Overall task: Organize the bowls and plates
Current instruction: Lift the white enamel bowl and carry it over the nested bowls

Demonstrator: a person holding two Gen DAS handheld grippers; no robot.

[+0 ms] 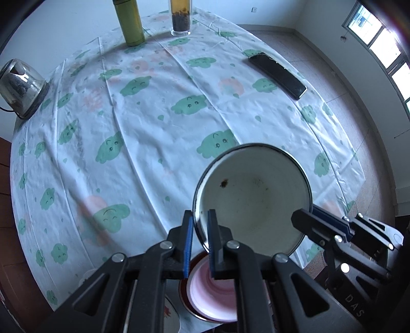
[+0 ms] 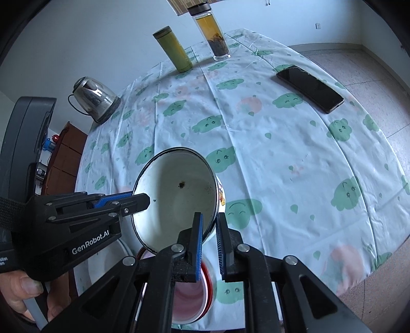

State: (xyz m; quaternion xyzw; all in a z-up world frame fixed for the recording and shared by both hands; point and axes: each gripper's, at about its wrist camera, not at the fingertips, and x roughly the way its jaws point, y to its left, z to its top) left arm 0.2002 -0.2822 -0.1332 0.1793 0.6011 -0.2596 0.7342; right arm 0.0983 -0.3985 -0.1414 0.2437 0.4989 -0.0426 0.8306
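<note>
White enamel bowl (image 1: 252, 197) rim-pinched by left claw (image 1: 201, 239), right claw (image 2: 208, 243).

Place: a plain room in a home, as I see it.
Table: cloth (image 1: 143, 143) printed with green clouds (well creased).
On it: my glass kettle (image 2: 96, 101), green flask (image 1: 129, 21), tea bottle (image 2: 214, 35) with leaves steeping, a phone (image 2: 310, 88).
Around: bare white walls, speckled tile floor (image 1: 340, 84), window (image 1: 379, 43), wooden cabinet (image 2: 65, 156).

Left claw (image 1: 201, 225) clamped, right claw (image 2: 210, 228) clamped, facing inward
</note>
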